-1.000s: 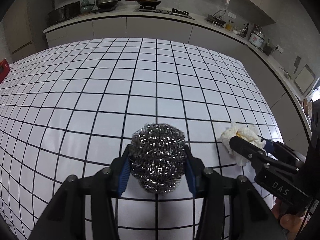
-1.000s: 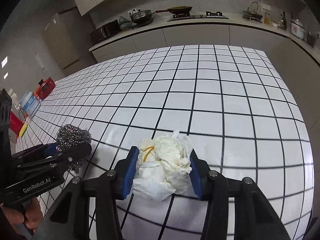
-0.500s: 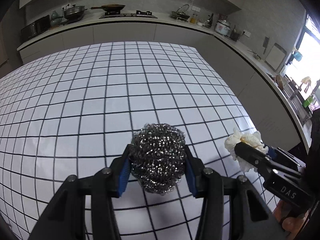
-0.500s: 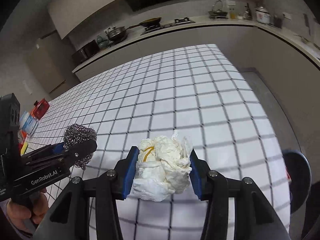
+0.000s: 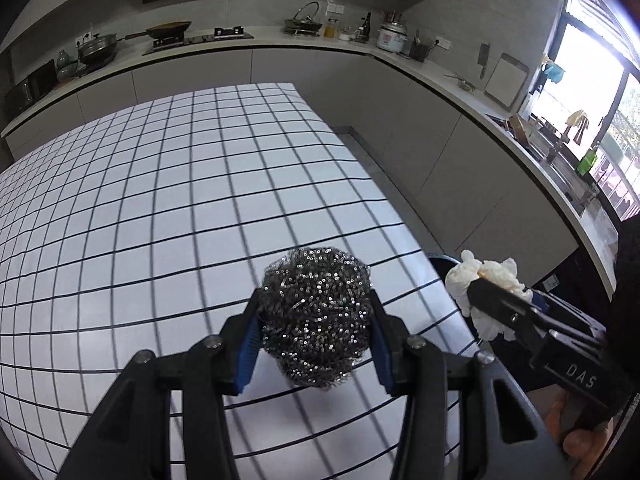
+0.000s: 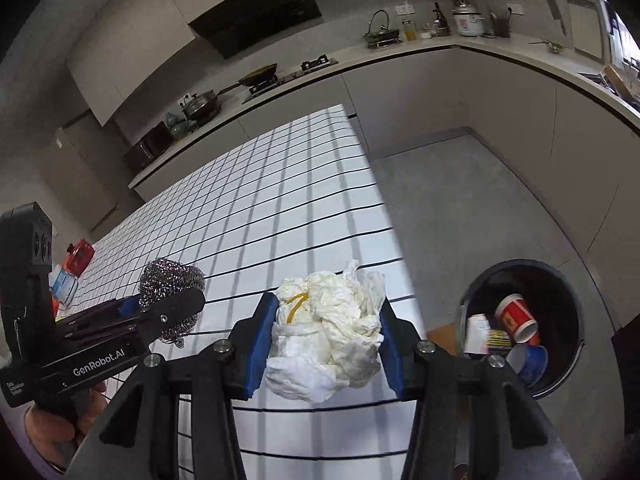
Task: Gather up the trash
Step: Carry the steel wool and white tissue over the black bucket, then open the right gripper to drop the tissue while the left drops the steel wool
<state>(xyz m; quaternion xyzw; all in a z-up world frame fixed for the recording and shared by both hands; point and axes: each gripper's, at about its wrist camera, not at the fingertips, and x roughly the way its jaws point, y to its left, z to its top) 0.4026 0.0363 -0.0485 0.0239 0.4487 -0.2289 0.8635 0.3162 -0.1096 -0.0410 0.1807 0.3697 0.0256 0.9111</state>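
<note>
The left gripper (image 5: 316, 336) clamps a springy steel scrubber (image 5: 316, 316) across its middle. The right gripper (image 6: 326, 334) squeezes a light, soft paper wad (image 6: 328, 332), likely easy to drop cleanly.

"DAS" in white letters on the black body of the right claw (image 5: 494, 300), seen from the left wrist view. "GenRobot.AI" in white on the black side of the left claw (image 6: 170, 300), right wrist view; small white print at that body's lower left corner, too small to make out. Red paper cup (image 6: 515, 317) and a yellow-black packet (image 6: 498, 338) in the trash bin (image 6: 576, 304) carry printing, unreadable.
</note>
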